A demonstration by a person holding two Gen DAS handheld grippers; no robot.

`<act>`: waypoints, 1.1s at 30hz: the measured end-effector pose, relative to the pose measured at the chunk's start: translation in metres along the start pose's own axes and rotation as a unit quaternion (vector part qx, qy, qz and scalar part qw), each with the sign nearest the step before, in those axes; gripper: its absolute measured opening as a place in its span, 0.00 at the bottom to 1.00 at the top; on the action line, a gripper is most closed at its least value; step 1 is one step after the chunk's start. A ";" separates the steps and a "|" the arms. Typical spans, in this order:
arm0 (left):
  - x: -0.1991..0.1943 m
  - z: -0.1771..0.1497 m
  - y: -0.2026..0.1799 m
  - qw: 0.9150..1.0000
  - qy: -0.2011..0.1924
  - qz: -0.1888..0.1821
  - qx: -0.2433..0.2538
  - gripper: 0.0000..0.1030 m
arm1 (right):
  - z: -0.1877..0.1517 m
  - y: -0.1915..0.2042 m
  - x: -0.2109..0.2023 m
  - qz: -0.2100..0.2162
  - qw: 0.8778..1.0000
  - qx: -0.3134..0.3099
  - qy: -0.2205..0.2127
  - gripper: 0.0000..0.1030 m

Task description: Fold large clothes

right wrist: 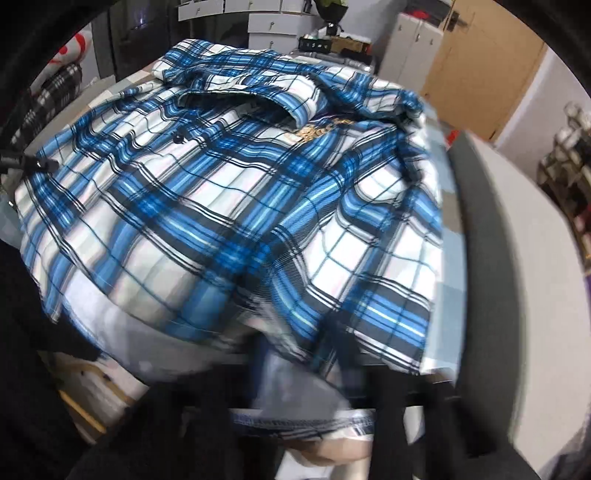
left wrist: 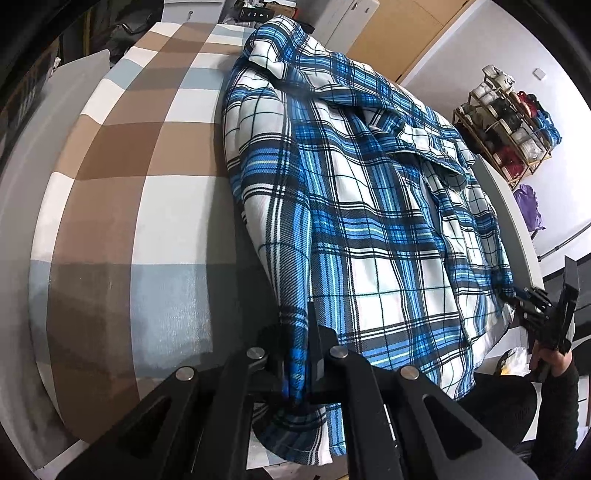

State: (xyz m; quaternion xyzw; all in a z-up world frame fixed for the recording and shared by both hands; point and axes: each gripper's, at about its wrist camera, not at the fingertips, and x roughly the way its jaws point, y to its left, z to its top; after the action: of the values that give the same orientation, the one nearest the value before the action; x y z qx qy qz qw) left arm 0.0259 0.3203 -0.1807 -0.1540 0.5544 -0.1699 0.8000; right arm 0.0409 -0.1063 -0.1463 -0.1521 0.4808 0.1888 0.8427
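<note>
— Where is the shirt (left wrist: 369,229) lying?
— On the checked bed (left wrist: 122,192). The left tongs (left wrist: 299,369) are pinching its near hem, and the right tongs (left wrist: 532,306) are pinching its corner.
— Any boxes?
— A rack (left wrist: 506,122) by the wall is holding shoes.

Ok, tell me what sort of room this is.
Most likely a bedroom at home. A plaid shirt lies on a bed with a checked sheet, a rack of shoes stands by the wall, and white drawers sit behind.
</note>
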 end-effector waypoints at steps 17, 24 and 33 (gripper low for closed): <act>0.000 0.004 0.010 1.000 0.003 -0.010 -0.014 0.01 | -0.029 -0.034 -0.048 0.071 0.993 0.092 -0.034 0.02; 0.000 0.006 0.015 1.000 0.007 -0.014 -0.019 0.01 | -0.029 -0.032 -0.023 0.029 0.995 0.079 0.052 0.25; 0.000 0.006 0.016 1.000 0.008 -0.015 -0.021 0.01 | -0.011 -0.019 -0.053 0.103 0.991 0.078 -0.035 0.71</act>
State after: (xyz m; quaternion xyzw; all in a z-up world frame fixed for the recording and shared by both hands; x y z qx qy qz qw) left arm 0.0332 0.3350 -0.1854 -0.1782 0.5619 -0.1714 0.7894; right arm 0.0172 -0.1372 -0.1045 -0.0289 0.4777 0.2415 0.8442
